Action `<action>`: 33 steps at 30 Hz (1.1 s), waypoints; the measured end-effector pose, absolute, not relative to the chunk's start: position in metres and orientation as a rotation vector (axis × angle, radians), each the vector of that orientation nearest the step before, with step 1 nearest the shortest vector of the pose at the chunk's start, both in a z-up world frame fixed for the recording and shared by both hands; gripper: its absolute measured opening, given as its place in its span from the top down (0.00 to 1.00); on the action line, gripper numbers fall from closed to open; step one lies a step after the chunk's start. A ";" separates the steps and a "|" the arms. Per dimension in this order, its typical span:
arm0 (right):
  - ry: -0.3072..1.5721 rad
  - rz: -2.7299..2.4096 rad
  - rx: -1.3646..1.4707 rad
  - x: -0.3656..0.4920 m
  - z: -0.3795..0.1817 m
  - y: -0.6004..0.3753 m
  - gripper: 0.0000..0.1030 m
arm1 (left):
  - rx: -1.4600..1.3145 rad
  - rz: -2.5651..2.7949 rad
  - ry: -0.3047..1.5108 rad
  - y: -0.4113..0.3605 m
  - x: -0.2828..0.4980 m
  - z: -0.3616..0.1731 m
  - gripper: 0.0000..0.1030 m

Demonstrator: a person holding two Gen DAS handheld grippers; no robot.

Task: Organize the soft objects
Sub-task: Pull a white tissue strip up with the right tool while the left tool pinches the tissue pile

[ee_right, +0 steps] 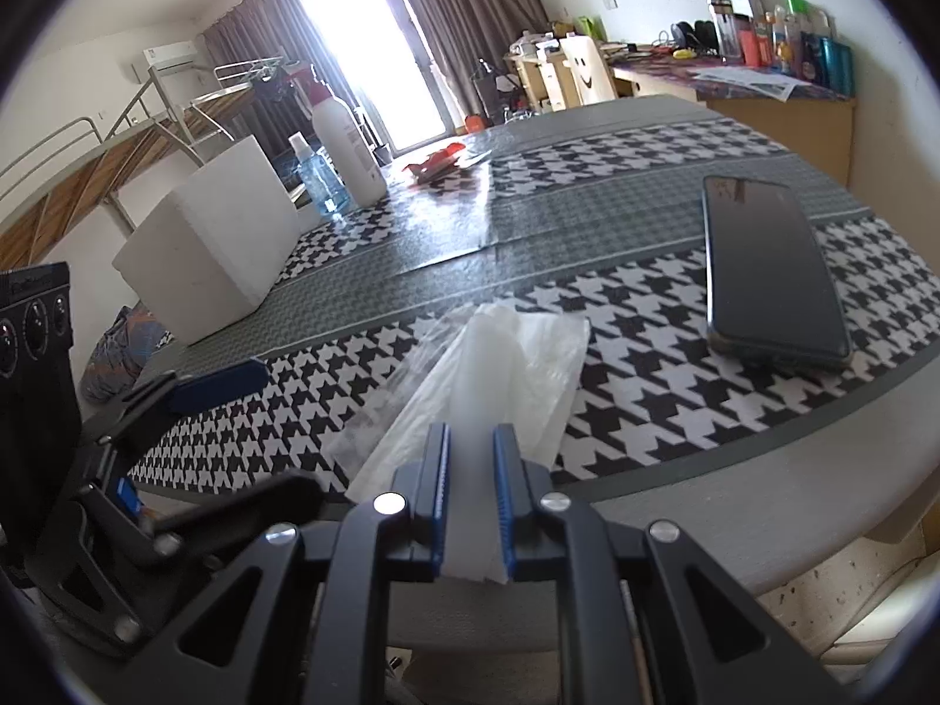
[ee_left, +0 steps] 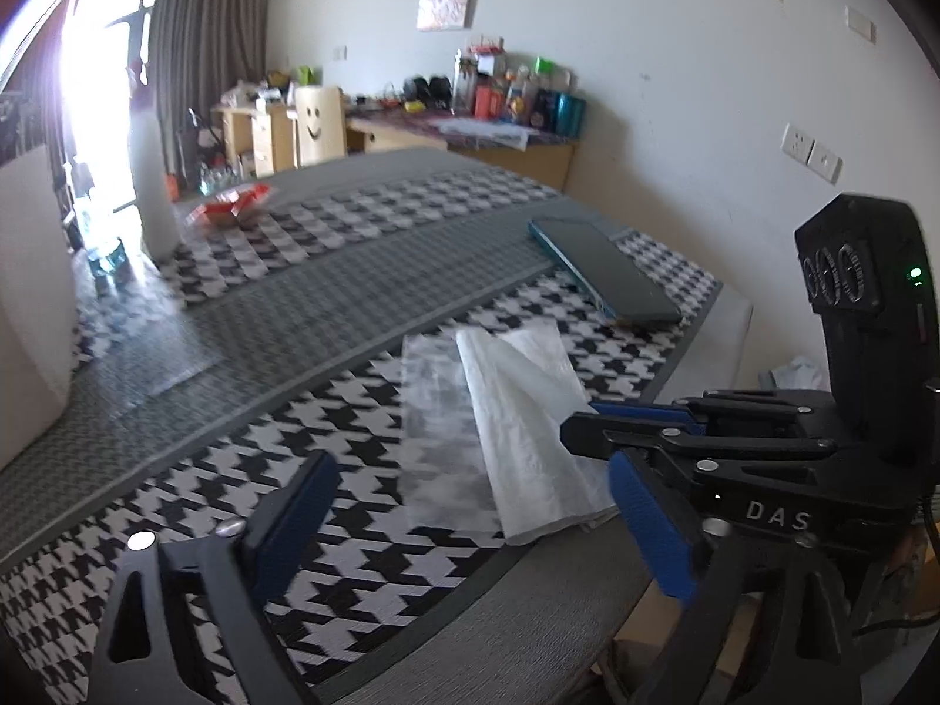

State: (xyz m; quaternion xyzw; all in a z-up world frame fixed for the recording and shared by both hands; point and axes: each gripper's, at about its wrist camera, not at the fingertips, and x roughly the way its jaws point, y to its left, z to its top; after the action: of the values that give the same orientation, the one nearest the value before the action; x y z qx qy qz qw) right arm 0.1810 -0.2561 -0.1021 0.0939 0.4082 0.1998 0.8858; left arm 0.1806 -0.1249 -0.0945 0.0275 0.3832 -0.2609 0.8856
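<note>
Blue-padded fingers (ee_right: 440, 487) of the right gripper (ee_right: 472, 499) fill the foreground of the right wrist view, drawn close together and pinching the near edge of a white plastic bag (ee_right: 487, 376). That edge shows between the pads where it overhangs the front of the bench (ee_right: 734, 523). From there the bag runs away from the camera, lying flat and partly folded on the black-and-white houndstooth cloth (ee_right: 634, 399).

In the left wrist view the left gripper (ee_left: 464, 523) stands wide, its jaws spread on either side of the bag's (ee_left: 517, 417) near end without touching it; a thinner, see-through layer of the bag lies on the left side. The right gripper (ee_left: 593, 435) comes in from the right there, its tips on the bag's near right edge.

Beyond the bag, to the right, a dark smartphone (ee_right: 769, 270) with a teal edge lies flat on the cloth, well apart from the bag. Farther back on the left stand a white foam block (ee_right: 211, 241), a small blue bottle (ee_right: 314, 176) and a tall white bottle (ee_right: 346, 141). A red wrapper (ee_right: 437, 161) lies toward the far side of the bench.
</note>
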 end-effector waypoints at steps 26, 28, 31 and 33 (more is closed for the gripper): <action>0.856 0.448 0.217 0.185 -0.105 -0.270 0.82 | 0.133 -0.507 0.834 -0.131 0.196 -0.107 0.99; 0.852 0.439 0.213 0.185 -0.104 -0.272 0.82 | 0.116 -0.483 0.827 -0.119 0.195 -0.104 0.99; 0.849 0.412 0.203 0.185 -0.103 -0.275 0.82 | 0.104 -0.448 0.819 -0.106 0.193 -0.102 0.99; 0.848 0.407 0.205 0.185 -0.102 -0.276 0.82 | 0.105 -0.428 0.822 -0.099 0.191 -0.103 0.99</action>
State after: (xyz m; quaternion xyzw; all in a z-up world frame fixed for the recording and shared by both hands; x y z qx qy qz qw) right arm 0.1853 -0.2759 -0.1024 0.0986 0.4077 0.1958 0.8864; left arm 0.1914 -0.0990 -0.1026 0.0505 0.3961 -0.2061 0.8933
